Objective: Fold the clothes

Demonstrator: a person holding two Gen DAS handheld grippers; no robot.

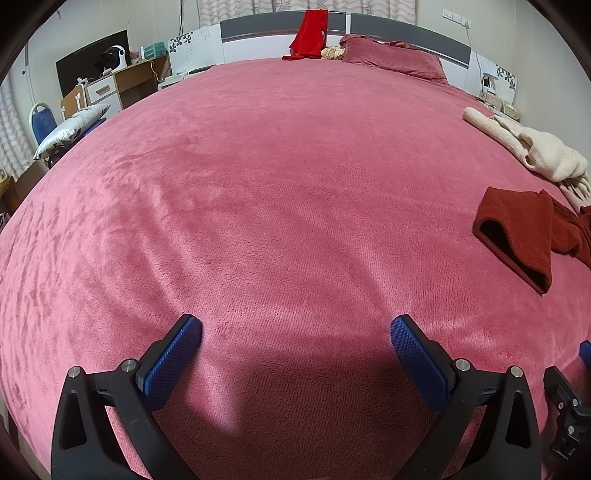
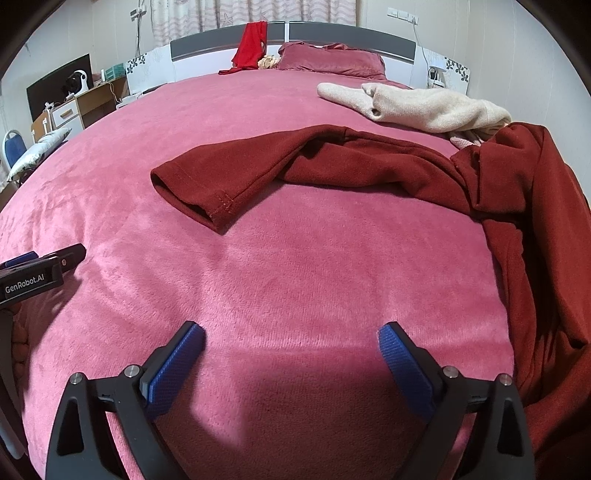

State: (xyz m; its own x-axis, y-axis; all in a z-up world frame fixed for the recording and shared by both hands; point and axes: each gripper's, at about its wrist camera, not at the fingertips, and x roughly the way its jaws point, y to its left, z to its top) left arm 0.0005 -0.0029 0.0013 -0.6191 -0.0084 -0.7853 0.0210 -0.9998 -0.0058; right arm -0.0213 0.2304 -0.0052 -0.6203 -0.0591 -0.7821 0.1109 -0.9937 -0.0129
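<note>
At my far left, off the bed's edge, a chair (image 1: 41,122) with a pillow (image 1: 70,129) and a desk (image 1: 129,83) crowd the wall. My left gripper (image 1: 295,332) hangs low over the pink blanket (image 1: 258,184), its blue ribbed pads (image 1: 173,365) spread wide with nothing between them; ahead of it the plush, short-napped blanket runs bare and smooth all the way to the headboard (image 1: 280,33), so the left half of the bed is free for moving. A bright red cloth (image 1: 310,33) hangs over the headboard, with a pink pillow (image 1: 391,55) beside it. My right gripper (image 2: 291,336) hovers just beside the left one, jaws likewise wide and holding nothing, above bare blanket. Beyond it lies the dark red garment (image 2: 369,166), a soft fleecy knit: one sleeve stretches leftward with its stitched cuff open toward me, the body bunches to the right and drapes down along the bed's right edge. Behind it, touching its far side, a cream woolly garment (image 2: 417,105) lies crumpled near the right edge.
</note>
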